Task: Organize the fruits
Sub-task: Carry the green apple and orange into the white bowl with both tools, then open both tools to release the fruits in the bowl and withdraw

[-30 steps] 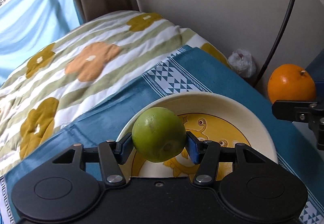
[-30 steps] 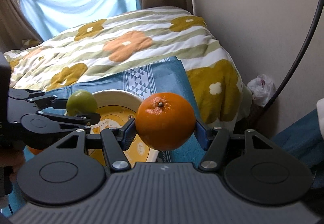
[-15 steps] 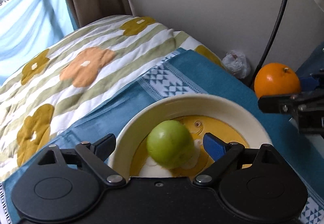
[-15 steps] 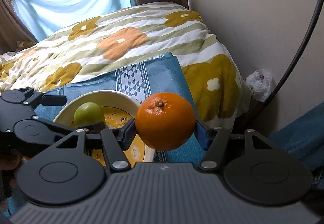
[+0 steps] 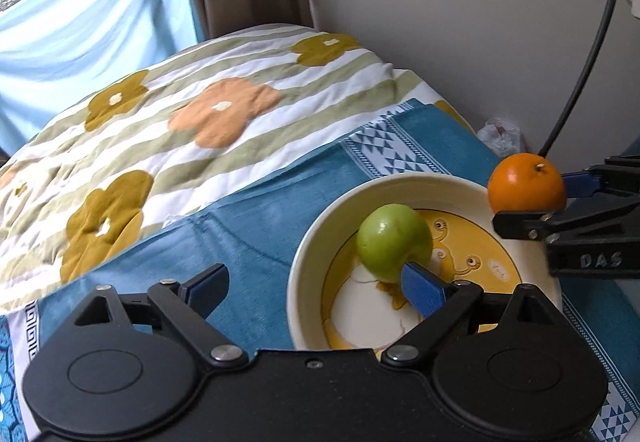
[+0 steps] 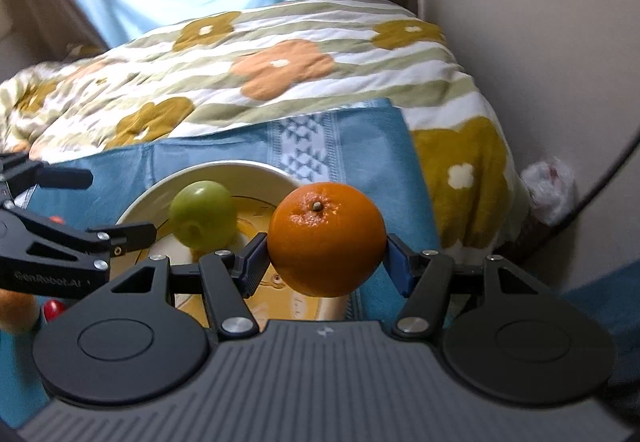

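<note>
Resting in the cream bowl, the green apple lies free at the lower right of the left wrist view, its dimpled end turned down toward the camera in the right wrist view; being round, it has no clear long axis. The left gripper has just been opening, and its jaws now stand wide apart with nothing between them; the right blue pad overlaps the apple's lower edge in the picture, and contact cannot be told. The right gripper is clamped on the orange at frame centre, stem scar facing up and toward the lens, in front of the bowl's near right rim. Only the right wrist view shows an orange fruit and something small and red at the lower left edge, blurred. Only the left wrist view shows the bowl's yellow cartoon print plainly. Both show the blue cloth under the bowl, the flowered quilt on the bed, and a crumpled white bag by the wall.
</note>
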### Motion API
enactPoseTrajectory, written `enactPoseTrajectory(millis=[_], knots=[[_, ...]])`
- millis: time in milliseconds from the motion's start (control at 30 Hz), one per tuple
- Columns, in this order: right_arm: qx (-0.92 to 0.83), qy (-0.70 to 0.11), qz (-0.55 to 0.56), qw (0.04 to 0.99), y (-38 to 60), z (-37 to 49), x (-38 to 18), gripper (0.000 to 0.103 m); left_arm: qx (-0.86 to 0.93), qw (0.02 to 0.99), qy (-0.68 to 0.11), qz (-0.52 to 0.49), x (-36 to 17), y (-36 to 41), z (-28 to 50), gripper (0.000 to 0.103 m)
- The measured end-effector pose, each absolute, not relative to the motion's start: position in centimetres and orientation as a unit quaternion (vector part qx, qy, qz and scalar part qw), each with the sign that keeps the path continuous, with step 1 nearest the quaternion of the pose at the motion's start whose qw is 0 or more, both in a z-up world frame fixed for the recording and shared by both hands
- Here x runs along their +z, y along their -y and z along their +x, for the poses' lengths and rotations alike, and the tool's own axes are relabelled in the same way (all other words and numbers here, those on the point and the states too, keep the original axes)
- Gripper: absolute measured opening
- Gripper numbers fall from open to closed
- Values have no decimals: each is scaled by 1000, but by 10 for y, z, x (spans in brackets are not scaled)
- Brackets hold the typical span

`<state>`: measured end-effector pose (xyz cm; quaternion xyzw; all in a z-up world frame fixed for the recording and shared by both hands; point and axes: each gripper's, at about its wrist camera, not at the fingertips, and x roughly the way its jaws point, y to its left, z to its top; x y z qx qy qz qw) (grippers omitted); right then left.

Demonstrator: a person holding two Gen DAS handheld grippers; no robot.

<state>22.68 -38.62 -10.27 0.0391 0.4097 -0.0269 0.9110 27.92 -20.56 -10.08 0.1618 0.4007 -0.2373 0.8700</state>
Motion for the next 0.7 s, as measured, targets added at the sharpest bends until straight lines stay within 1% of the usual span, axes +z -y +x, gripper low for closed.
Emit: enactPoseTrajectory(millis=[267, 467, 500, 533, 567, 633, 700], knots=[[30, -404, -39, 913, 359, 238, -121, 76, -218, 875, -405, 152, -98, 193, 274, 95], [43, -402, -66, 912, 353, 239, -129, 77, -207, 878, -405, 151, -98, 188, 272, 95], [42, -393, -72, 916, 353, 236, -129, 79, -204, 879, -405, 149, -97, 187, 272, 95], [40, -384, -80, 919, 353, 233, -127, 88, -203, 879, -405, 148, -97, 185, 272, 95], [38, -377, -90, 921, 352, 231, -126, 102, -201, 879, -406, 148, -97, 185, 272, 95], [32, -361, -101, 926, 352, 224, -122, 103, -199, 880, -406, 147, -97, 184, 272, 95], [35, -364, -95, 926, 356, 223, -121, 103, -197, 881, -405, 145, -96, 183, 272, 95]])
